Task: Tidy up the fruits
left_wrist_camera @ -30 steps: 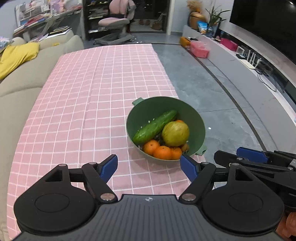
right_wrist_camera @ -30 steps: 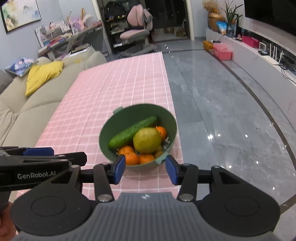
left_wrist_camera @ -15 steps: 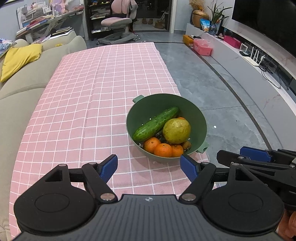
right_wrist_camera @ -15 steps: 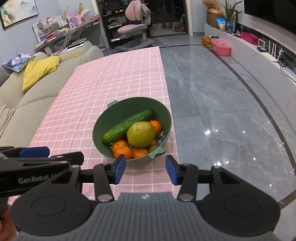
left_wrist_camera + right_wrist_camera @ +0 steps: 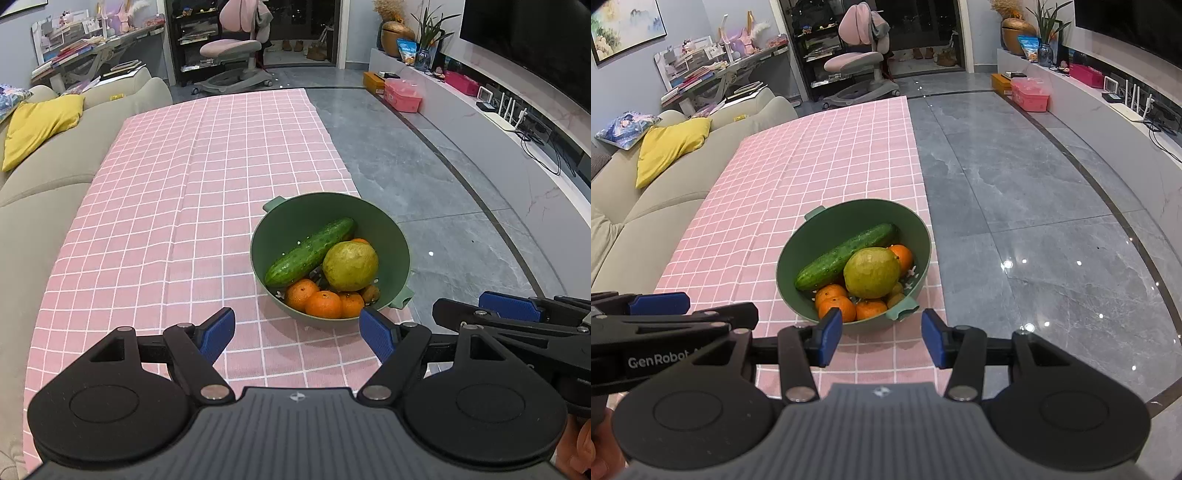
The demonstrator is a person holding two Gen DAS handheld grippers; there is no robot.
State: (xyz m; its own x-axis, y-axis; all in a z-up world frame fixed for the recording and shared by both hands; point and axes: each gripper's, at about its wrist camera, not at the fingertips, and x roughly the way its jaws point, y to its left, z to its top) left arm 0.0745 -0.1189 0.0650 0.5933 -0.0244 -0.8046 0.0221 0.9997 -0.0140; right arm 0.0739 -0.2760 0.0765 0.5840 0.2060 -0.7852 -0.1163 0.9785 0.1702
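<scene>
A green colander bowl (image 5: 391, 236) (image 5: 849, 218) stands near the right edge of the pink checked tablecloth. It holds a cucumber (image 5: 310, 253) (image 5: 846, 254), a large yellow-green round fruit (image 5: 350, 260) (image 5: 871, 272) and several small oranges (image 5: 323, 303) (image 5: 836, 306). My left gripper (image 5: 297, 334) is open and empty, just short of the bowl's near rim. My right gripper (image 5: 881, 339) is open and empty, also just before the bowl. Each gripper shows at the edge of the other's view.
The pink tablecloth (image 5: 192, 192) covers a long table beside a beige sofa (image 5: 44, 184) with a yellow cushion (image 5: 37, 125). Grey tiled floor (image 5: 1034, 206) lies to the right, below the table's edge. An office chair and shelves stand far back.
Both grippers have tilted or drawn back slightly, so the bowl sits a little lower and nearer in both views. Jaws stay open; nothing in the bowl has moved.
</scene>
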